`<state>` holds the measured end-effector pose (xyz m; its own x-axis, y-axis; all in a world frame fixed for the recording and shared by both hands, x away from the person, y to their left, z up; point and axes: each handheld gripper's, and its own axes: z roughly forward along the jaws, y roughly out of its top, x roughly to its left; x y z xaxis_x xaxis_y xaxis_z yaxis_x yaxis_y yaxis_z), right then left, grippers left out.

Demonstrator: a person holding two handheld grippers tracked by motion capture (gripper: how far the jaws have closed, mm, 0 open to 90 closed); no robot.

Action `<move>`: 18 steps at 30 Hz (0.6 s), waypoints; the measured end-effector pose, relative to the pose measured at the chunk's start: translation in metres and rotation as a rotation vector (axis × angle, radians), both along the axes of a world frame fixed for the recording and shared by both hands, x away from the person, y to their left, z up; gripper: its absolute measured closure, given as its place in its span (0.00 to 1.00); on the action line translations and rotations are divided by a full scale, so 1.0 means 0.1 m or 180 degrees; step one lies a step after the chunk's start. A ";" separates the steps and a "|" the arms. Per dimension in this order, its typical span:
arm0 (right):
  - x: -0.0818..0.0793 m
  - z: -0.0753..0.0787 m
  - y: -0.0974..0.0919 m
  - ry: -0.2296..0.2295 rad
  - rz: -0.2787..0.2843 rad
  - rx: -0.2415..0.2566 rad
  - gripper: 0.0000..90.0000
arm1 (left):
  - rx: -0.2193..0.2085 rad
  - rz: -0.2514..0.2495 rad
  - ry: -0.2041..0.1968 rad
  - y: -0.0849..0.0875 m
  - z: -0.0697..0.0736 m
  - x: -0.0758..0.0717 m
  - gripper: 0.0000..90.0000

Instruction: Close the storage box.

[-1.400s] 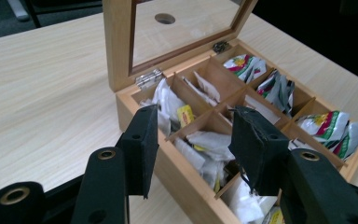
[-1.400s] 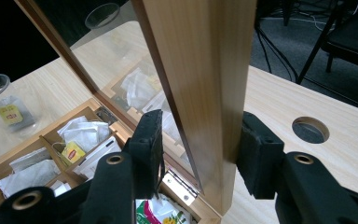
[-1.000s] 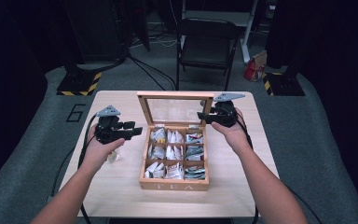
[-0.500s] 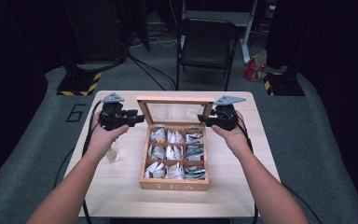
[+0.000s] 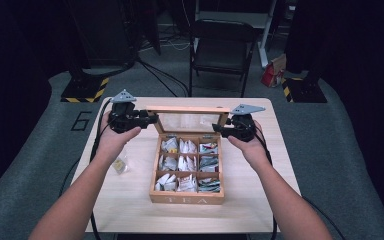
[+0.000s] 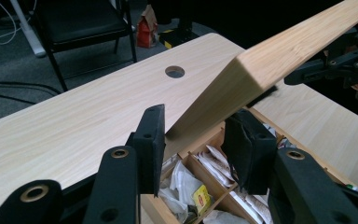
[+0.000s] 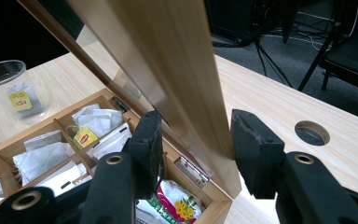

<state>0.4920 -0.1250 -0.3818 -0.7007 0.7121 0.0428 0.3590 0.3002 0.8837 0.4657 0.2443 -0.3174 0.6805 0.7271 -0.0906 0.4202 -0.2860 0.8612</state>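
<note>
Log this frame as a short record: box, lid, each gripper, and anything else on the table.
box: wooden tea box, nine compartments holding tea bags
lid: glass-paned lid raised, nearly upright, hinged at the far side
left gripper: jaws astride the lid's left edge, have just been closing; contact not clear
right gripper: jaws astride the lid's right edge, gripping it
table: clear cup with a yellow-tagged tea bag stands left of the box

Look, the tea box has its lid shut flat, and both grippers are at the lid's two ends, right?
Not quite: the lid stands raised above the open tea box, as the high view shows. The left gripper and right gripper are indeed at its two ends.
</note>
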 end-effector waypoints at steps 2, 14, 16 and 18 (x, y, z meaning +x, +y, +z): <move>-0.01 0.00 0.00 -0.0006 -0.0003 0.0000 0.60 | -0.0023 -0.0023 -0.0004 0.01 0.02 -0.01 0.65; -0.08 0.00 -0.09 0.0060 0.0017 0.0044 0.57 | 0.0012 -0.0019 -0.0074 0.01 0.09 -0.14 0.65; -0.11 0.01 -0.11 0.0071 0.0034 0.0058 0.57 | 0.0002 -0.0011 -0.0083 0.00 0.08 -0.16 0.65; -0.12 0.02 -0.12 0.0074 0.0044 0.0054 0.57 | -0.0004 -0.0015 -0.0078 0.00 0.07 -0.17 0.65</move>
